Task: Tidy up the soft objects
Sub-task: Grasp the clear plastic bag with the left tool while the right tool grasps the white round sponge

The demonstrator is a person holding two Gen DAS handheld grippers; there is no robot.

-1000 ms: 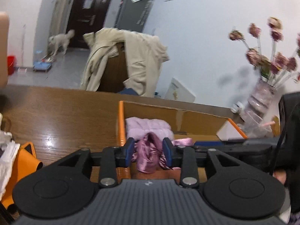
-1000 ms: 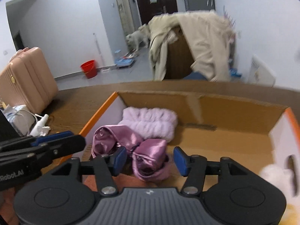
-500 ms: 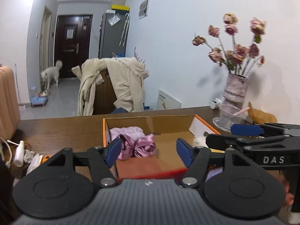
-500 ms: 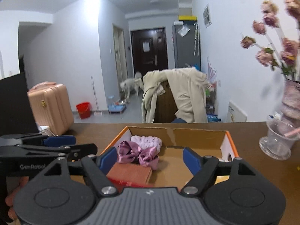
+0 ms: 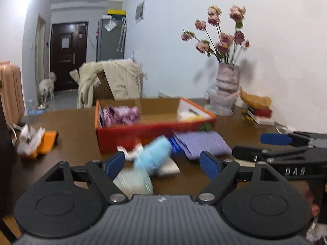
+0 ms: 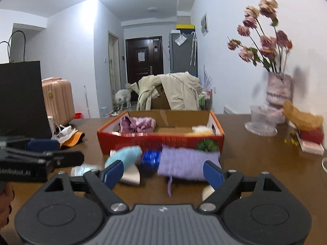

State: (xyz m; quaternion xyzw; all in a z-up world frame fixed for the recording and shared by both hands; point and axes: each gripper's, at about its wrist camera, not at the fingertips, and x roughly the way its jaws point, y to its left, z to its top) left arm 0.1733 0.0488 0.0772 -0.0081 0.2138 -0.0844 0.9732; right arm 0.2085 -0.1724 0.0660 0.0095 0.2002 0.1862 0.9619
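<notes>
An orange cardboard box stands on the brown table; it holds a pink satin bow with a lilac fluffy piece at its left end and a white-yellow soft item at its right. In front of the box lie a light blue fluffy item and a purple knitted cloth. My left gripper is open and empty, back from the blue item. My right gripper is open and empty, back from the purple cloth.
A vase of dried roses and books stand at the table's right. An orange-and-white cloth heap lies at the left. A dark bag stands far left. A coat-draped chair is behind the table.
Both grippers have pulled back and up from the box and opened wider. The left let go of the pink bow, which now lies in the box.
</notes>
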